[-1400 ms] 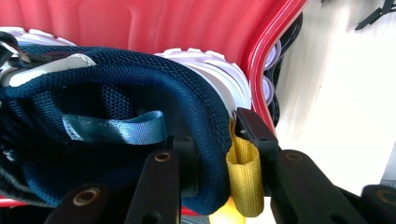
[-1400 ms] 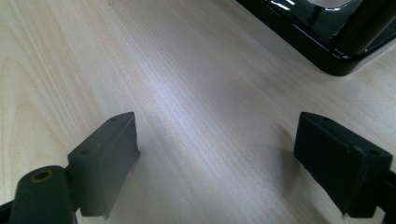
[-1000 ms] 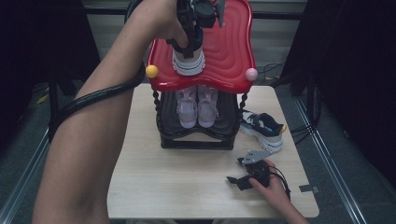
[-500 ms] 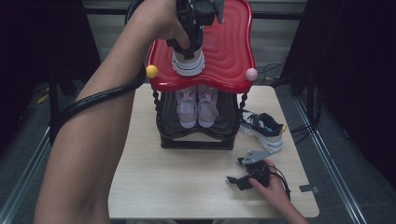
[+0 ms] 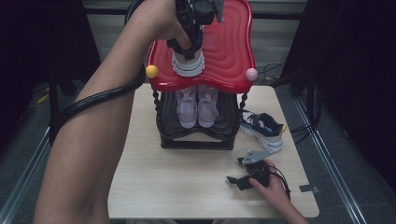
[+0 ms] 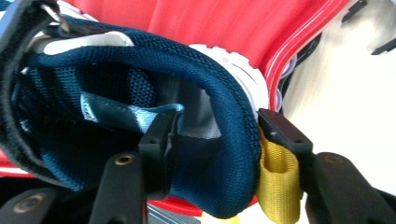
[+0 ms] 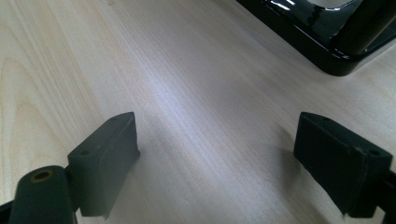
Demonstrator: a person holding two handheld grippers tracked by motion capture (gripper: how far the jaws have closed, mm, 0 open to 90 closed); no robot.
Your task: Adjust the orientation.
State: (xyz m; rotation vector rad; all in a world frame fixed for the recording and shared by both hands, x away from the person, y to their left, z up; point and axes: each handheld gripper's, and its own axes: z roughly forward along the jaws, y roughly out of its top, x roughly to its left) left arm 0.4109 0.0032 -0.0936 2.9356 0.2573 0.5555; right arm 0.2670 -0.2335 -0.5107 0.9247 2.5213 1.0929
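A navy sneaker [image 5: 189, 67] with a white sole stands on the red top shelf [image 5: 229, 51] of a black shoe rack. My left gripper [image 5: 191, 46] comes down on its heel from above. In the left gripper view, one jaw is inside the sneaker [image 6: 140, 60] and the other is outside, against the yellow heel loop [image 6: 275, 172]. The left gripper [image 6: 219, 126] has just been opening, and a gap shows beside the inner jaw, with the heel collar still between the jaws. My right gripper [image 5: 235, 170] rests on the table at the front right, open, with nothing between its jaws [image 7: 219, 140].
A pair of pink shoes [image 5: 197, 105] sits on the rack's lower shelf. A second navy sneaker [image 5: 261, 130] lies on the wooden table [image 5: 187, 186] to the right of the rack. The rack's black base [image 7: 317, 28] is just ahead of the right gripper.
Both hands stay where they were. The sneaker keeps its place on the red shelf, with the left gripper still at its heel.
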